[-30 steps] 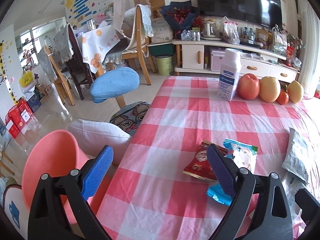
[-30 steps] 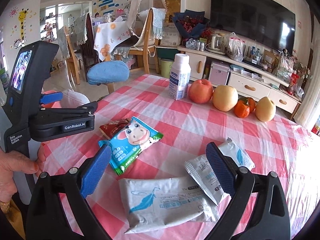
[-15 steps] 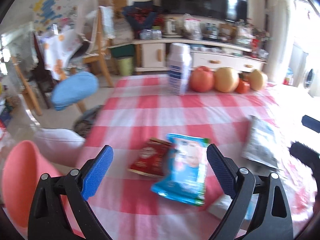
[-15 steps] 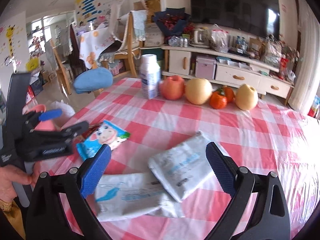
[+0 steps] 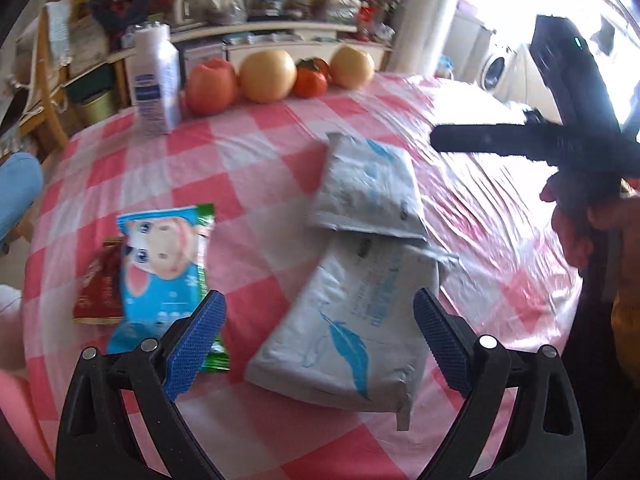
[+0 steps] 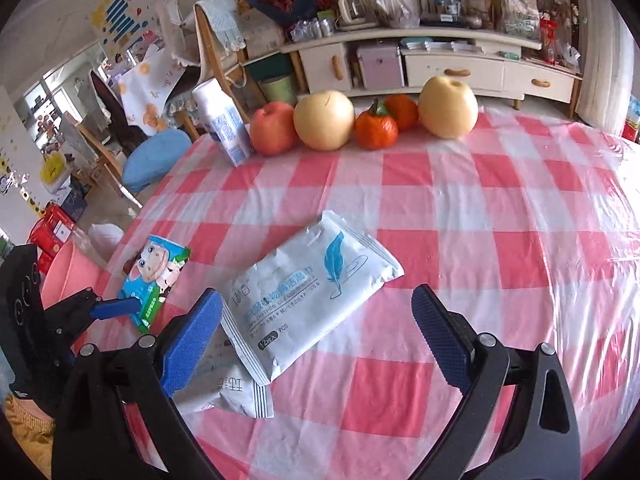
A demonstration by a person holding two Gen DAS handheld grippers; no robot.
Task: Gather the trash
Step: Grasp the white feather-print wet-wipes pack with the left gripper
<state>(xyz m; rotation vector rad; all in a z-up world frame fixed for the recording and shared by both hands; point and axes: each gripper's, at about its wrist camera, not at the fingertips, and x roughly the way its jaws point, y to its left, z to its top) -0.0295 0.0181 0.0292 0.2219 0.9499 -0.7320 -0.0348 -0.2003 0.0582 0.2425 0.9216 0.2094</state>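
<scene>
Two white wipe packs with a blue feather lie overlapping on the red-checked table: the near one (image 5: 352,320) under the far one (image 5: 368,188), which also shows in the right wrist view (image 6: 308,292). A blue cartoon snack wrapper (image 5: 164,272) and a red wrapper (image 5: 100,288) lie to their left. My left gripper (image 5: 316,344) is open, just above the near pack. My right gripper (image 6: 316,336) is open over the far pack. The right gripper's body (image 5: 560,136) shows at right in the left wrist view.
A white bottle (image 6: 222,124), an apple (image 6: 274,128), two pears (image 6: 324,120) and two persimmons (image 6: 376,130) stand along the table's far edge. A pink bin (image 6: 68,272) sits beyond the left edge. Chairs and a TV cabinet (image 6: 440,64) stand behind.
My left gripper has swung right, from the snack wrappers to the white packs. My right gripper has moved forward and right over the upper pack. Both stay open.
</scene>
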